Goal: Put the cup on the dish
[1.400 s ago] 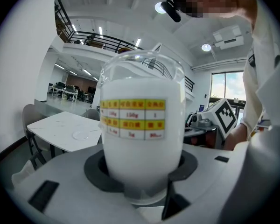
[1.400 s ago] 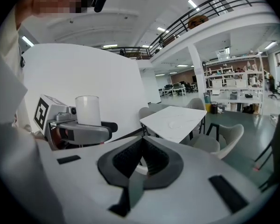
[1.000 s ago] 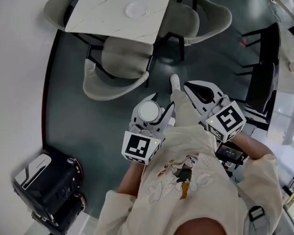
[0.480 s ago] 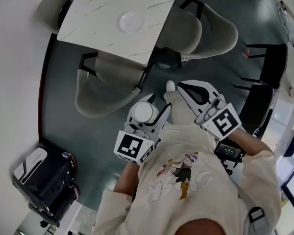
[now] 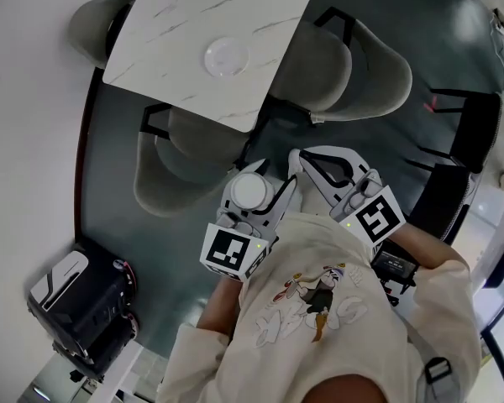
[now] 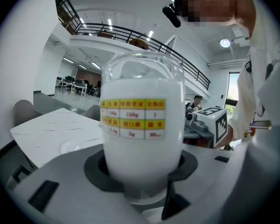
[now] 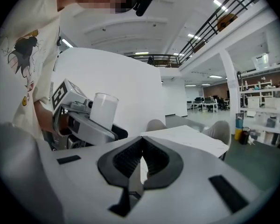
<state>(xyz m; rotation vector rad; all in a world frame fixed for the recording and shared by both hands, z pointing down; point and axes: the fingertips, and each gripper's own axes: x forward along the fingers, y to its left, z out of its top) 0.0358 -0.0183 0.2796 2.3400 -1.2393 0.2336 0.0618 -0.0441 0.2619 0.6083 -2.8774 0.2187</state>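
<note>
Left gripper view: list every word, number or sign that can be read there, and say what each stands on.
"150g": probably, in the upper white row of the yellow-and-white grid label on the white plastic cup.
"1": in the cell to its right.
Other label cells, including the yellow rows: too blurred to read.
White cube with a black square marker: a pattern only, no words.
</note>
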